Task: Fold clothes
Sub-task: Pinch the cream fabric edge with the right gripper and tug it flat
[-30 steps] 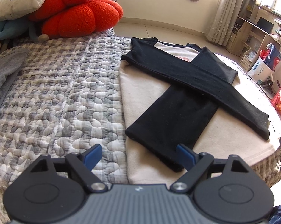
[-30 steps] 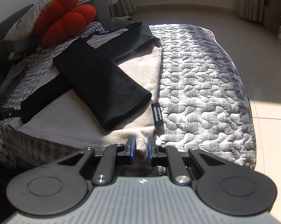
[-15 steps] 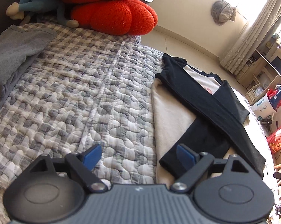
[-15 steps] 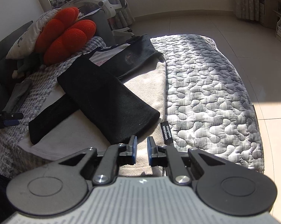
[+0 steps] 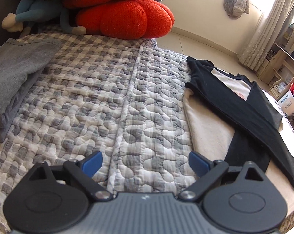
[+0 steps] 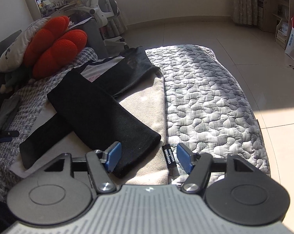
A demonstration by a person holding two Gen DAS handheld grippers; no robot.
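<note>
A cream shirt (image 6: 143,101) with black sleeves (image 6: 100,113) crossed over its front lies flat on the quilted bed (image 6: 205,97). My right gripper (image 6: 148,159) hovers at the shirt's near hem. Its jaws are opening, and the hem corner and a black label (image 6: 169,158) lie between the blue pads, untouched. In the left wrist view the shirt (image 5: 205,128) lies to the right. My left gripper (image 5: 145,163) is over bare quilt (image 5: 100,101) beside it, jaws opening, with nothing between them.
A folded grey garment (image 5: 10,87) lies at the left of the bed. Red cushions (image 5: 125,17), a pillow and a plush toy (image 5: 35,13) sit at the head. Tiled floor (image 6: 244,44), shelves and bags lie beyond the bed's edge.
The right gripper let go of the shirt's hem and spread its jaws. The left gripper slid left off the shirt onto bare quilt, bringing the grey folded garment into view.
</note>
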